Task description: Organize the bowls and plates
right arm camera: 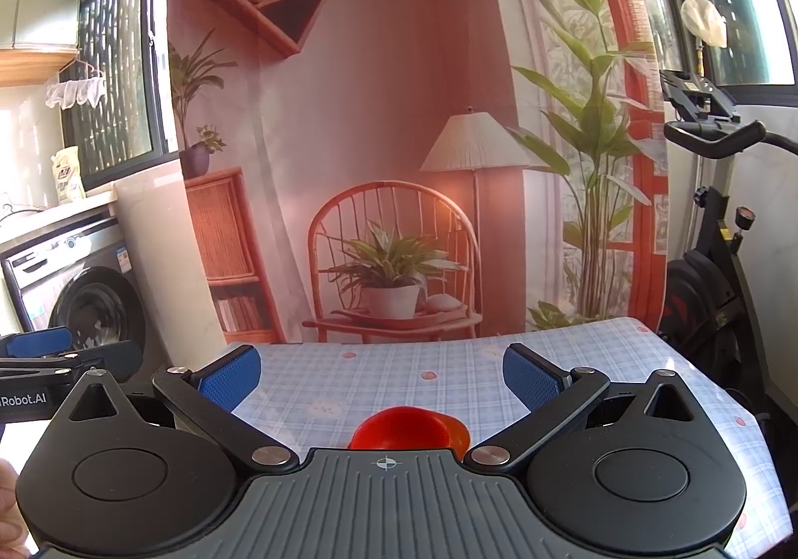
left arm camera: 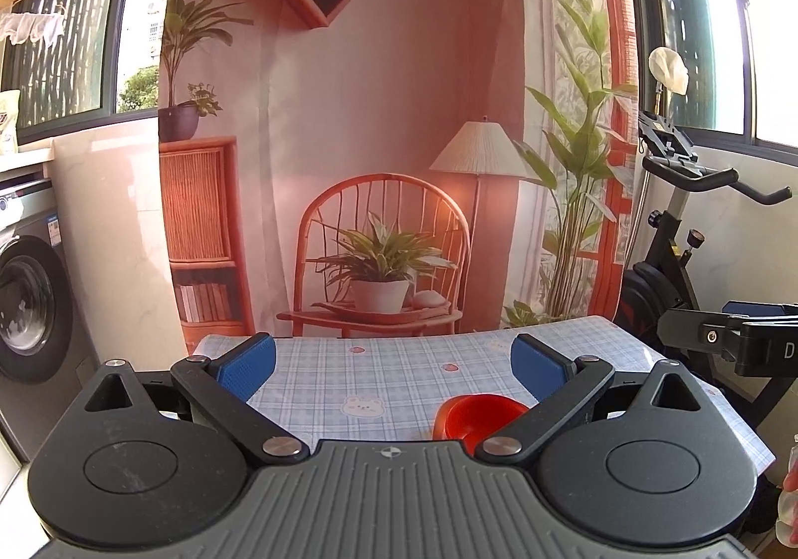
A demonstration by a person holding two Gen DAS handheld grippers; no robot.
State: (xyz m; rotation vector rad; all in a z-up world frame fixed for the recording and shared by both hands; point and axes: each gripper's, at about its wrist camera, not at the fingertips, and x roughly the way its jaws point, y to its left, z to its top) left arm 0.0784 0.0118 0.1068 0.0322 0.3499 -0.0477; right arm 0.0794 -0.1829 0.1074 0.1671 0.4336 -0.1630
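A red bowl [left arm camera: 474,417] sits on the table with the blue checked cloth [left arm camera: 399,369], low and right of centre in the left wrist view, partly hidden by my gripper body. It also shows in the right wrist view [right arm camera: 406,429], near the table's front edge, its lower part hidden. My left gripper [left arm camera: 394,367] is open and empty, held above the table. My right gripper [right arm camera: 381,374] is open and empty, above and behind the bowl. The right gripper shows at the right edge of the left wrist view [left arm camera: 738,334]. No plates are in view.
A printed backdrop of a chair and plants [left arm camera: 379,210] hangs behind the table. A washing machine [left arm camera: 30,304] stands at the left. An exercise bike [left arm camera: 698,230] stands at the right, close to the table's corner.
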